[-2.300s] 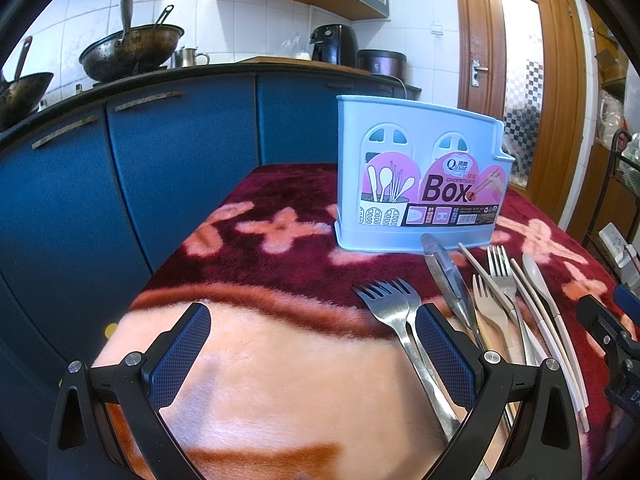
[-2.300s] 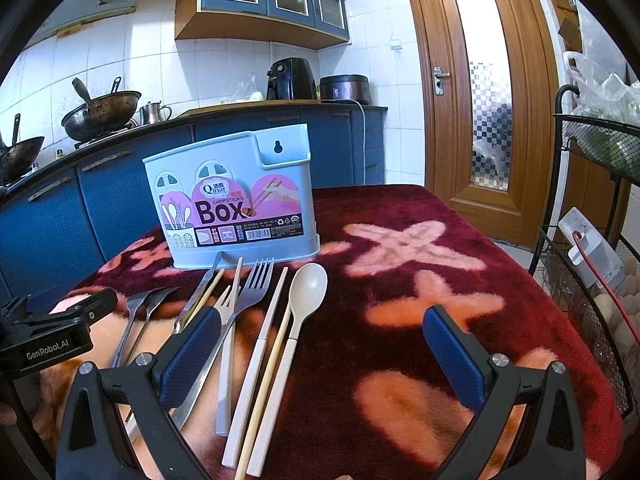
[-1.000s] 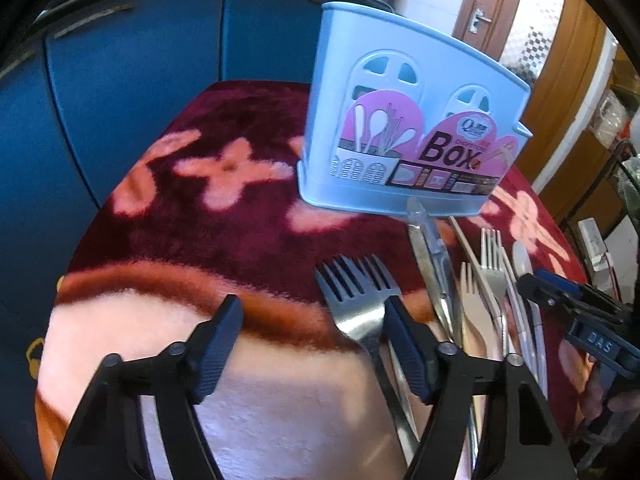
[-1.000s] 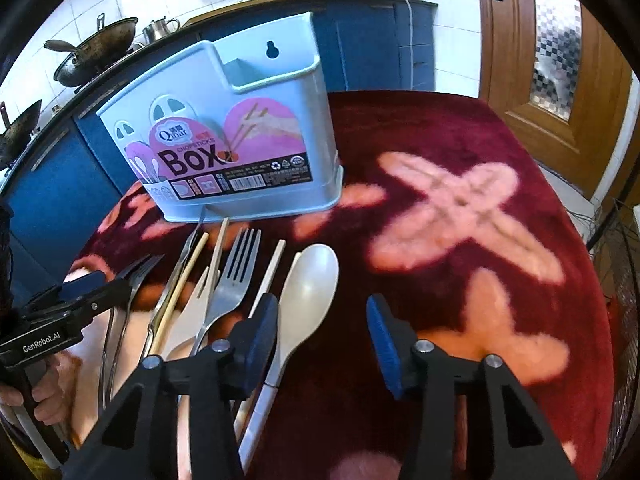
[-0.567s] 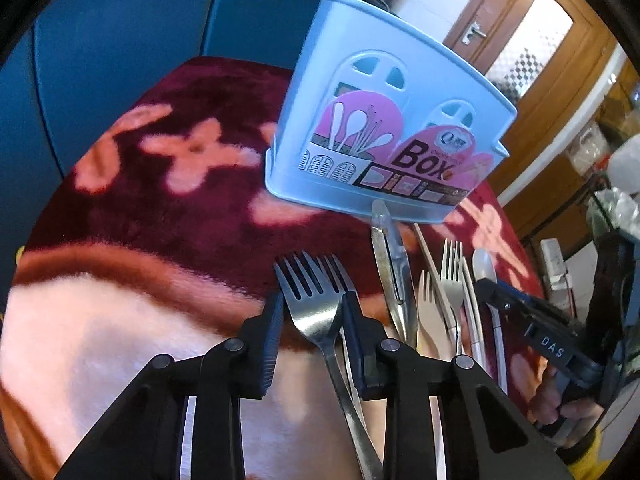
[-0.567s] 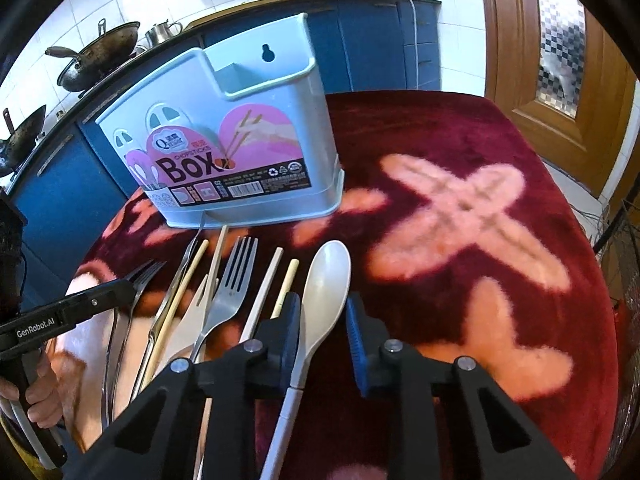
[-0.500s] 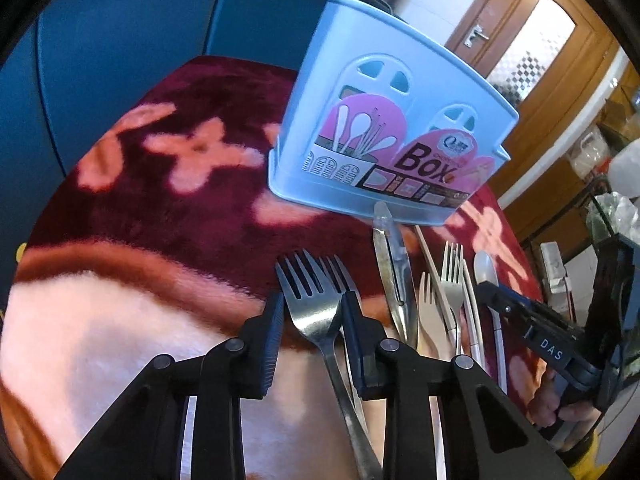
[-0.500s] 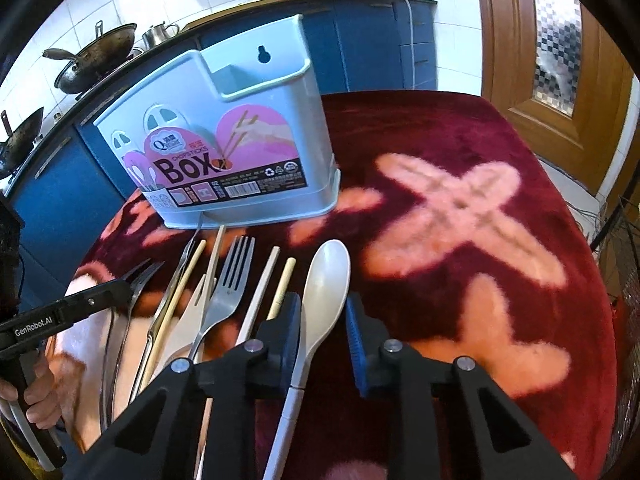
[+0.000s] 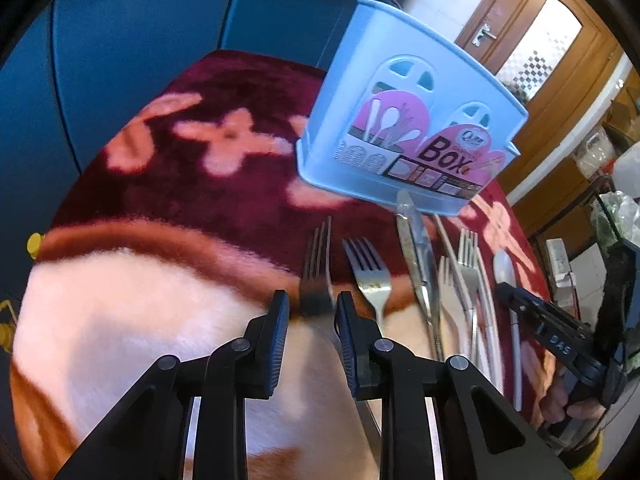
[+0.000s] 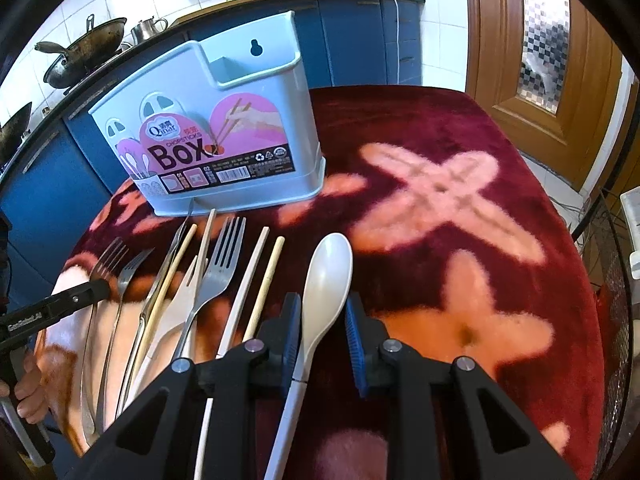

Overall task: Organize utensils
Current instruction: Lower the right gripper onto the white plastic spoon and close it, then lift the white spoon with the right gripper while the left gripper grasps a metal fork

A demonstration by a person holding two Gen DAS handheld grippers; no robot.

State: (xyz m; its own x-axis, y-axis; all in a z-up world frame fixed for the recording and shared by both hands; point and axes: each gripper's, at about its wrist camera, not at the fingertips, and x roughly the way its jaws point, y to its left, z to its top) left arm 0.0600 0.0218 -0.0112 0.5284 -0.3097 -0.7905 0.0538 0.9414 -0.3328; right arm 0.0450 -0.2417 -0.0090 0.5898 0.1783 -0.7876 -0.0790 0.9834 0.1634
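Box (image 10: pixel 224 136): pale blue, stood upright on red cloth (image 10: pixel 460 128), label side faced the utensils.

Left gripper (image 9: pixel 310 312): jaws closing and already narrow, pressed on the neck of a steel fork (image 9: pixel 316 264). Fork tipped on edge, tines aimed at the box and stopped short of its base.

Second fork (image 9: pixel 370 276): lay flat just beside the gripped one, in front of the box.

Knife (image 9: pixel 416 252): lay lengthwise, tip at the box's base.

Right gripper (image 10: pixel 322 324): narrowly parted, clamped on a white spoon (image 10: pixel 328 272) at the lower end of the bowl. Bowl pointed toward the box's chopstick-label end, well short of it; handle ran back under the gripper.

Chopsticks (image 10: pixel 256 280) and third fork (image 10: pixel 224 260): lay side by side in front of the box, between knife and spoon, ends toward it.
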